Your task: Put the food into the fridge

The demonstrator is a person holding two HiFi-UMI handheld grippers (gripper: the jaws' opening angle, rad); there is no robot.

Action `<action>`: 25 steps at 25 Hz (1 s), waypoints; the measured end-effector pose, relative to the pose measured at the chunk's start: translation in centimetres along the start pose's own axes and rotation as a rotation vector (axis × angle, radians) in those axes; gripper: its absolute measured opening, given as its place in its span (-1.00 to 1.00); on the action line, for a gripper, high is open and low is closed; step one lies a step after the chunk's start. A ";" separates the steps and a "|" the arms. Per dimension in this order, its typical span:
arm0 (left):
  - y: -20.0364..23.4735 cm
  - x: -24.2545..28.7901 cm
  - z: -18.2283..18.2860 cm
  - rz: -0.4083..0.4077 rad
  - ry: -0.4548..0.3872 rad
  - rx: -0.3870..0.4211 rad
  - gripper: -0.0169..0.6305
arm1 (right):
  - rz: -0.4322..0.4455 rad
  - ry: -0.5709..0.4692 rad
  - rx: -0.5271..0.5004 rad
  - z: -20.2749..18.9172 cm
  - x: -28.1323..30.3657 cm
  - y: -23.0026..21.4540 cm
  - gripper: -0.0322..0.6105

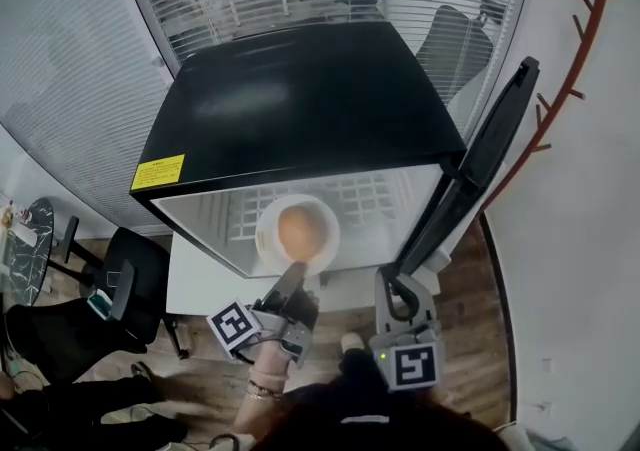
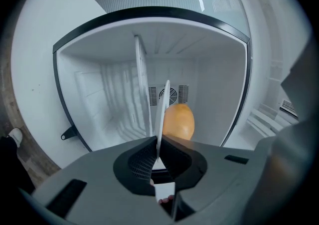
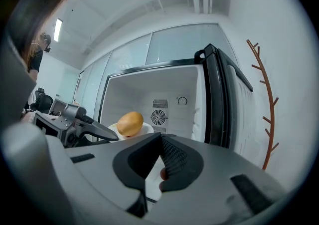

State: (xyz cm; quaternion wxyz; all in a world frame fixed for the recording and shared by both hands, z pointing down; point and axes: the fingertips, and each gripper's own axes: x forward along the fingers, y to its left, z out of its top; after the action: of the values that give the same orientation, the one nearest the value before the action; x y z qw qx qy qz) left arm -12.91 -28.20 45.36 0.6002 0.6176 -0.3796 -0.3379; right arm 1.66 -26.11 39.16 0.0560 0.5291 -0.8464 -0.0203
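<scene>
A round orange-yellow food lies on a white plate, held level in the mouth of the open fridge. My left gripper is shut on the plate's near rim. In the left gripper view the plate shows edge-on between the jaws, with the food just beyond my left gripper. My right gripper hangs beside the lower edge of the open door, jaws together on nothing. From the right gripper view the food and plate sit left of centre.
The white interior holds a wire shelf and a fan vent on the back wall. The door stands open at the right. A black chair is at the left. A branch-shaped rack lines the right wall.
</scene>
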 end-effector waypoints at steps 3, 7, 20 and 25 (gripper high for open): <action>0.5 0.9 0.5 0.014 -0.007 -0.020 -0.90 | -0.006 0.010 0.001 -0.2 0.7 -0.7 -0.90; 0.7 1.9 1.2 0.021 -0.007 -0.026 -0.90 | -0.012 0.013 -0.002 -0.4 1.8 -1.5 -0.90; 0.9 4.2 2.3 0.016 -0.025 -0.070 -0.89 | -0.008 0.007 0.007 -0.5 4.0 -2.8 -0.90; 1.1 4.7 2.7 0.010 -0.025 -0.076 -0.84 | -0.009 0.020 0.022 -0.9 4.6 -2.9 -0.90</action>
State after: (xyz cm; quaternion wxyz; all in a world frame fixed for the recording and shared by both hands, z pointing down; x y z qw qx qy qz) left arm -13.10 -33.60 46.48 0.6202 0.5880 -0.3770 -0.3571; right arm 2.38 -31.53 40.09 0.0587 0.5337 -0.8436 -0.0061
